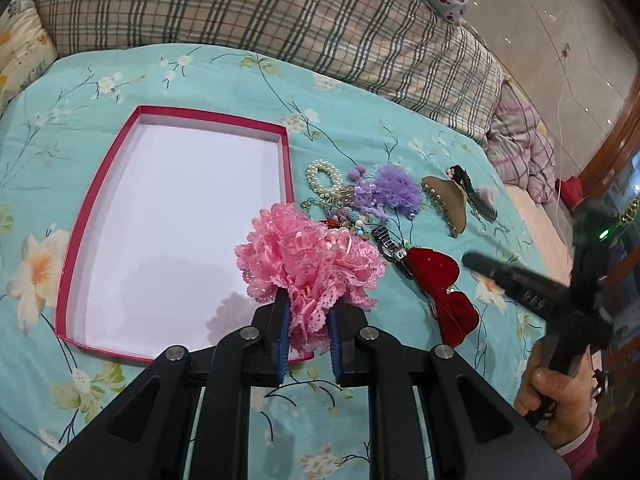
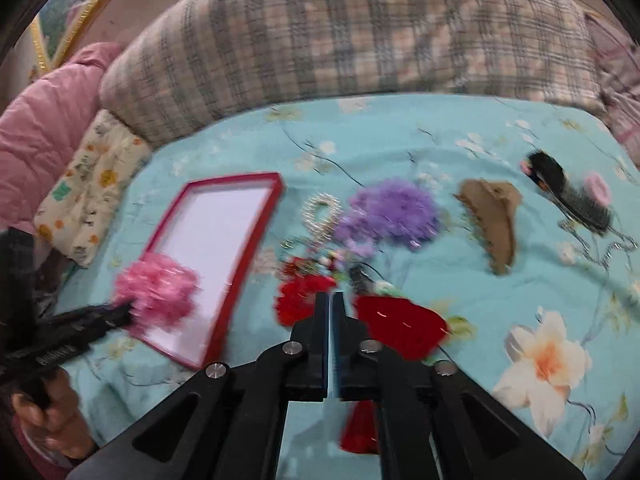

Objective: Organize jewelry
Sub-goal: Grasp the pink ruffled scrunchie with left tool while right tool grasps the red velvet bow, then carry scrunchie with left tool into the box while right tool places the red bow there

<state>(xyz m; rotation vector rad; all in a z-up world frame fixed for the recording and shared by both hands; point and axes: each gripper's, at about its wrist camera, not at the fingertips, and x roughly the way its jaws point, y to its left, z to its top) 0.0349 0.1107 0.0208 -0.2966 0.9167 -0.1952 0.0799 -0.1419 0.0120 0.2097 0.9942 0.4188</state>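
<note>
The left gripper [image 1: 308, 320] is clamped on a pink lace flower [image 1: 308, 264], held above the near right edge of an open red-rimmed box [image 1: 286, 160]. The right gripper [image 2: 333, 304] has its fingers nearly together; whether it holds anything is unclear. Other hair pieces lie beyond on the floral bedspread [image 1: 200, 72].

One red-rimmed tray [image 1: 286, 168] lies on the bed. Two lace flower hairpieces: one pink [image 1: 308, 264], one purple [image 1: 398, 190]. One pearl bracelet [image 1: 322, 176], one tan claw clip [image 1: 446, 200], one black comb clip [image 1: 474, 194], one red bow [image 1: 444, 284] (the small beaded heap [image 1: 344, 216] defies counting). Two tools: left [image 1: 308, 320], right [image 2: 329, 320].
</note>
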